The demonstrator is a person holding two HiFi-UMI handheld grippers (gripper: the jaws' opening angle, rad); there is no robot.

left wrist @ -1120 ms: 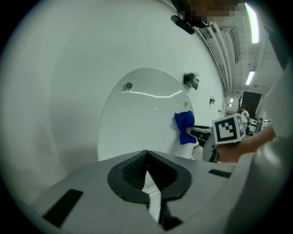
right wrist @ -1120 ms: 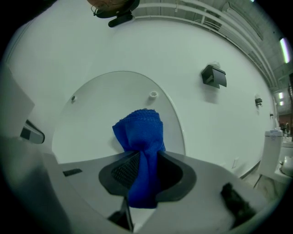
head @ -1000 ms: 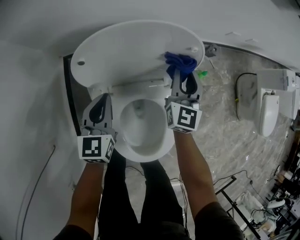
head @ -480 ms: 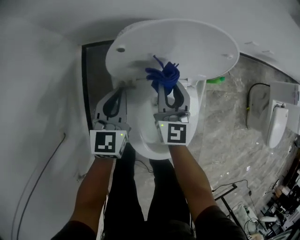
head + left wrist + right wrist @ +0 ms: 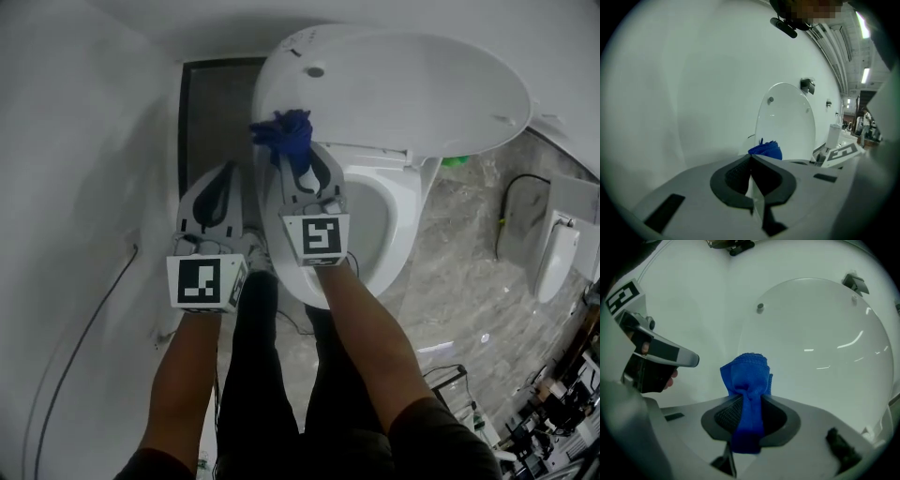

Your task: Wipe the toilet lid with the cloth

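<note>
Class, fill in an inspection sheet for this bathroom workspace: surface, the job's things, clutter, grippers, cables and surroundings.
Surface: toilet lid, white, raised upright over the open bowl.
Job's things: blue cloth, bunched, by the lid's left edge; whether it touches the lid cannot be told.
Clutter: green object behind the toilet; equipment on the floor at the far right.
Grippers: right gripper shut on the cloth; left gripper shut, empty.
Cables: dark cable along the left wall; black cable beside the white fixture.
Surroundings: white wall, marbled floor.
</note>
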